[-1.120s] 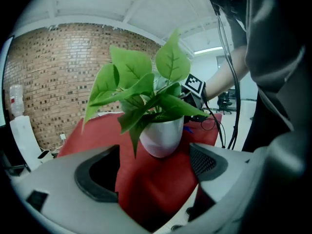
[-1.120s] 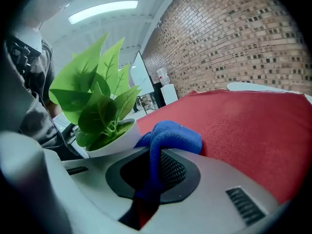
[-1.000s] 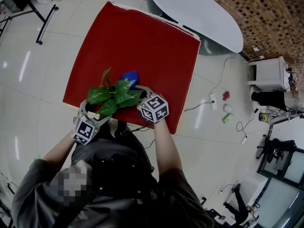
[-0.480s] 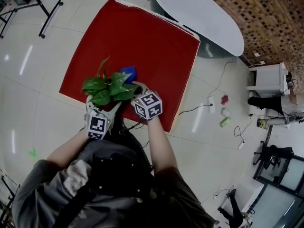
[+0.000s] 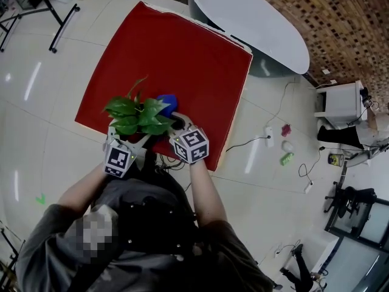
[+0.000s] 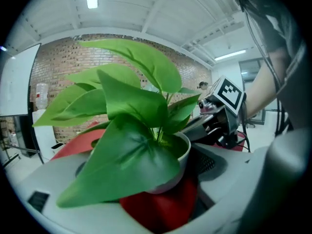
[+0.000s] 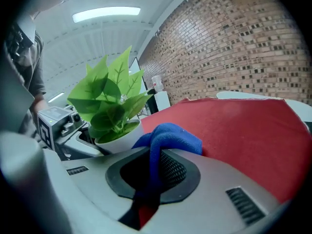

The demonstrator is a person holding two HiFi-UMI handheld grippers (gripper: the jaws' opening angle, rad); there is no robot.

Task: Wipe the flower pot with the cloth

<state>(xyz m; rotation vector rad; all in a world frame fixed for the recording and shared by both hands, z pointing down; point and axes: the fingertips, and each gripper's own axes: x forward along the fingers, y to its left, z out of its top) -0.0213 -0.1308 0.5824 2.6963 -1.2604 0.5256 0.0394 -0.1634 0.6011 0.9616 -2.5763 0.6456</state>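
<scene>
- The flower pot [image 6: 185, 149] is small, white and smooth. It is at the near edge of the red tabletop [image 5: 182, 59], between the jaws of the left tool [image 6: 157, 191], which clamp its sides.
- It looks light and slick-walled, and top-heavy under its broad leaves [image 6: 129, 130]. The best hold is low on the wall below the rim, never on the foliage.
- The right tool [image 7: 148, 182] pinches the blue cloth [image 7: 170, 136]. It is a soft, limp fold bulging past the jaws, right beside the pot; I cannot tell whether they touch.
- The cloth will probably give and drag, so light pressure seems wise, or the pot may twist in the clamp.
</scene>
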